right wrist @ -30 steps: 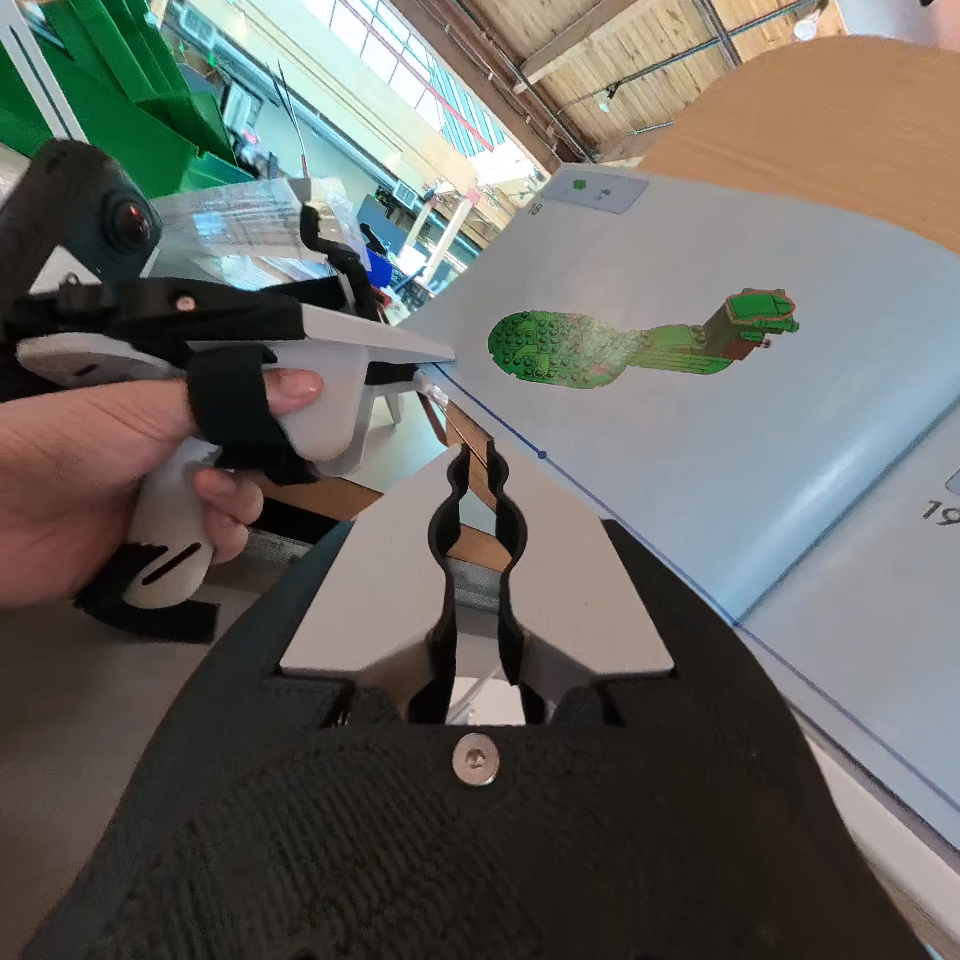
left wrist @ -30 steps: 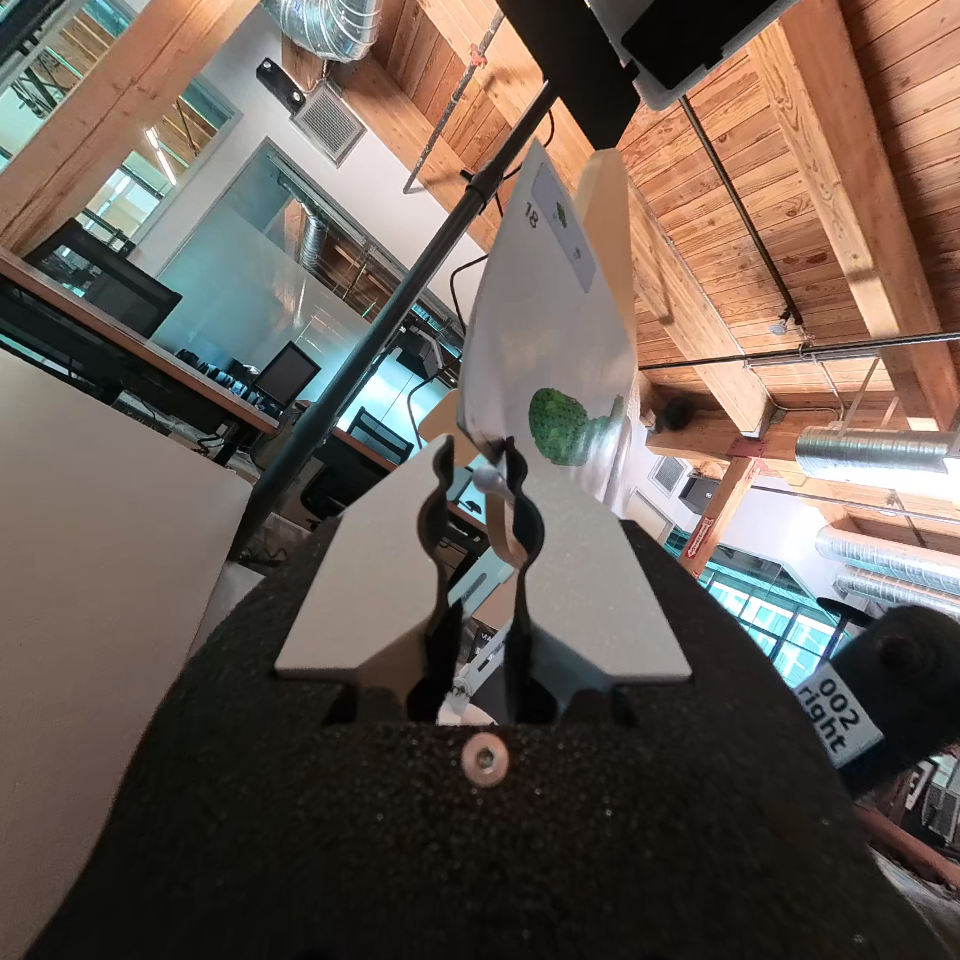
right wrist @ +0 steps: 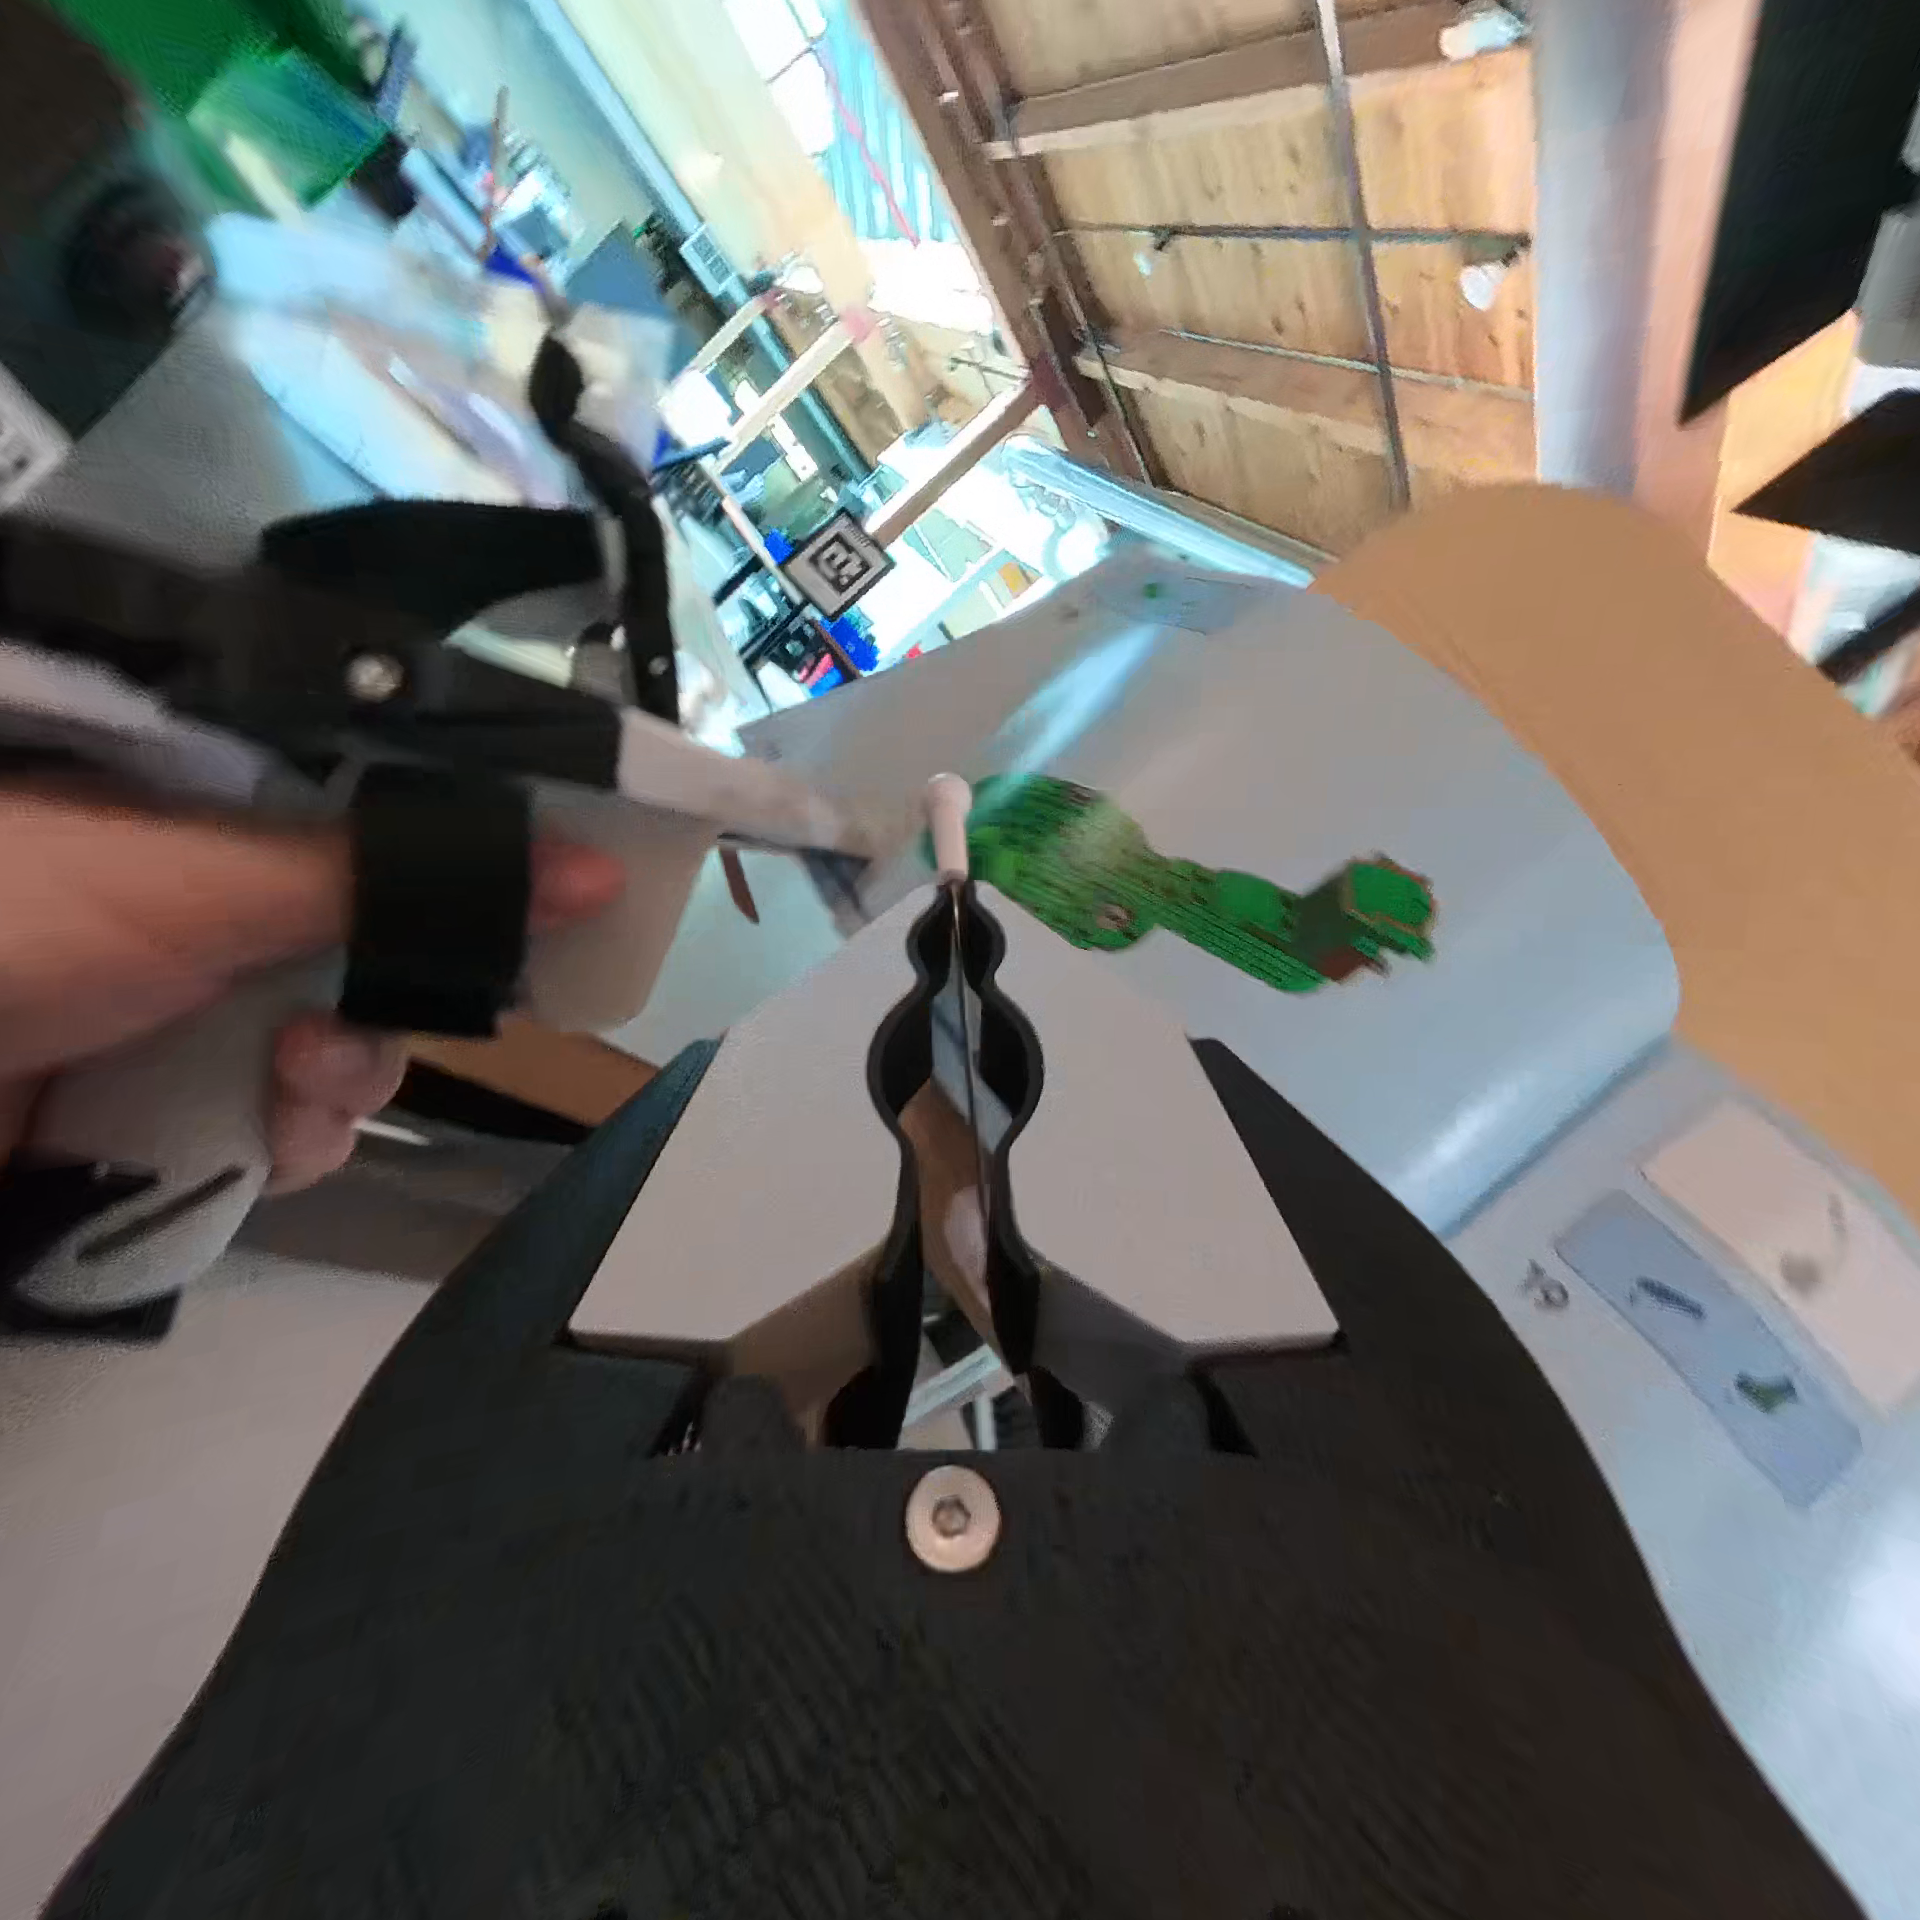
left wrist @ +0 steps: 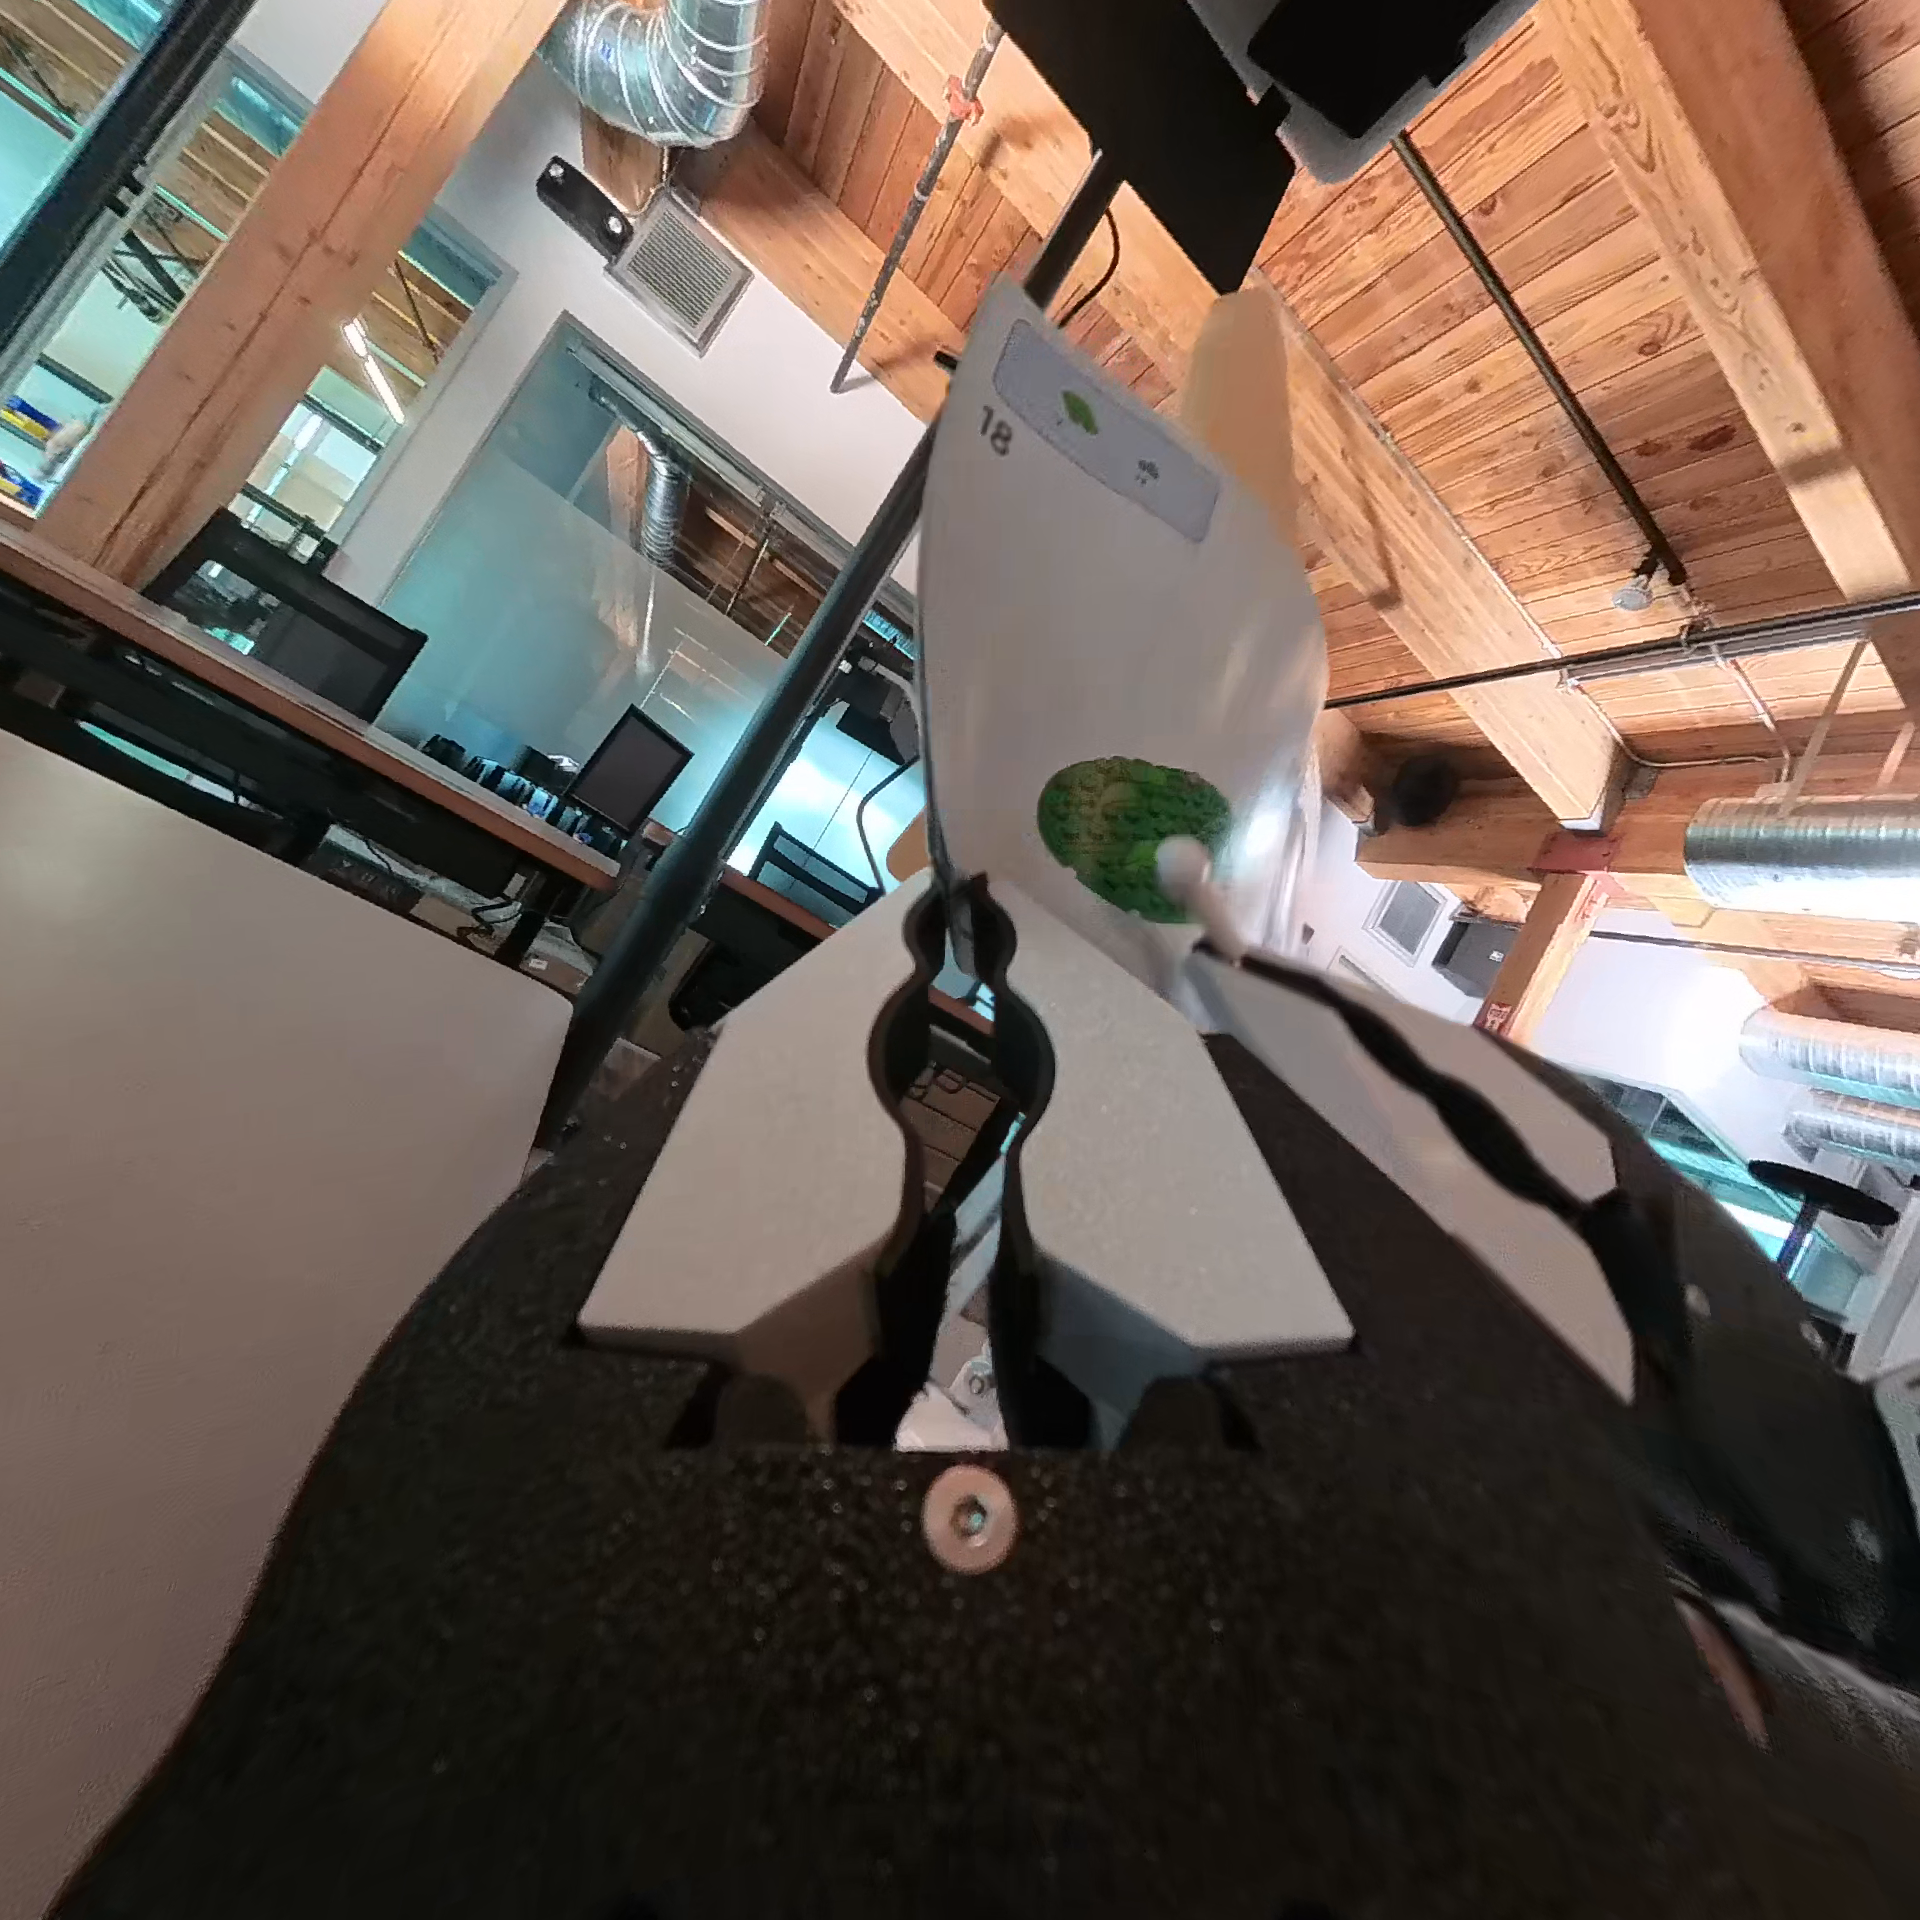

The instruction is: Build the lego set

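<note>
Pinching the lower edge of an open page of the instruction booklet with the left gripper, jaws pressed together on the paper. Holding that page up and away from the tips, curled, with a printed green model just to the right of the pinch. Seen from the left wrist view against a wooden ceiling, with a black pole running up behind the left finger. Gripping a small white peg at the very tips of the right gripper, jaws closed, with the peg poking out straight ahead. Touching the peg's far end to the page, or nearly so; cannot tell which through the blur. Lying just to the right of the left gripper in the left wrist view, the right gripper, angled toward the same page. Wrapped around the left gripper's handle, off to the left of the right gripper, a hand. Bending back beyond the page, a tan sheet of the booklet.
</note>
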Motion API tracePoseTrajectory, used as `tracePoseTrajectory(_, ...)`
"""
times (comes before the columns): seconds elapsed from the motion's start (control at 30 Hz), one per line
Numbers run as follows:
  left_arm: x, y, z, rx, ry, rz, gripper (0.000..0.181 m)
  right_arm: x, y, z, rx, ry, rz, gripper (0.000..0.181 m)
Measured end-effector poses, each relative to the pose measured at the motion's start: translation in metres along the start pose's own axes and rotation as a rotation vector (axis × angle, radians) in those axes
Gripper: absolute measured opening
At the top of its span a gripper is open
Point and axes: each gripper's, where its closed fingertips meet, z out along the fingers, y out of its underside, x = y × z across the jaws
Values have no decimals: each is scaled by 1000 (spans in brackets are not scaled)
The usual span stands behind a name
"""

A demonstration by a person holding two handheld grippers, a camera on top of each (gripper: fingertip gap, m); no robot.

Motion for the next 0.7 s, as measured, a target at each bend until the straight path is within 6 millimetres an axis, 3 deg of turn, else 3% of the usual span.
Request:
tracePoseTrajectory(0.27, 4, -1, -5, 30, 17, 28, 2, 43, 5, -6, 19, 143, 321, 1)
tracePoseTrajectory(0.4, 11, -1, -7, 43, 53, 32, 4, 63, 17, -15, 23, 248, 508, 3)
tracePoseTrajectory(0.7, 12, 0, -9, 66, 61, 22, 0, 76, 31, -27, 17, 347, 682, 5)
